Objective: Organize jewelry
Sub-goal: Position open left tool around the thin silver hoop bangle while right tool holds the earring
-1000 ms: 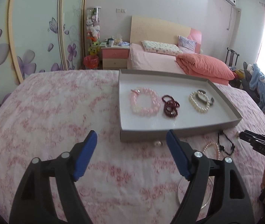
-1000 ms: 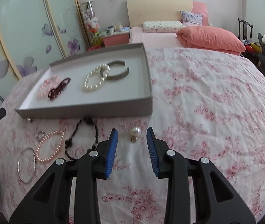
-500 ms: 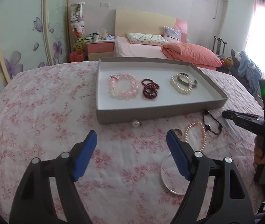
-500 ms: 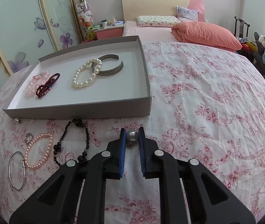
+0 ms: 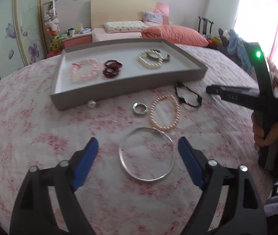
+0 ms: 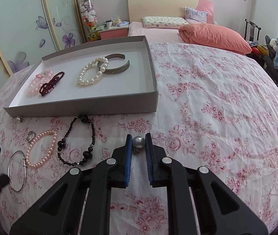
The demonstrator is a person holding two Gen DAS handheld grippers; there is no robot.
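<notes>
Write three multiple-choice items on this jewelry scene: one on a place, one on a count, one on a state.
1. Where does the thin silver wire bangle lie?
A. in the grey cardboard tray
B. on the floral bedspread
C. on a pillow
2. How many pieces lie in the tray?
A. two
B. four
C. six
3. The right gripper is:
A. shut on the grey pearl earring
B. wide open
C. shut on nothing

Key: 1 B, the bangle lies on the bedspread before the left gripper, whose jaws are opening; 2 B, pink, dark red and white bead bracelets plus a metal cuff; 3 A, both pads touch the pearl.
</notes>
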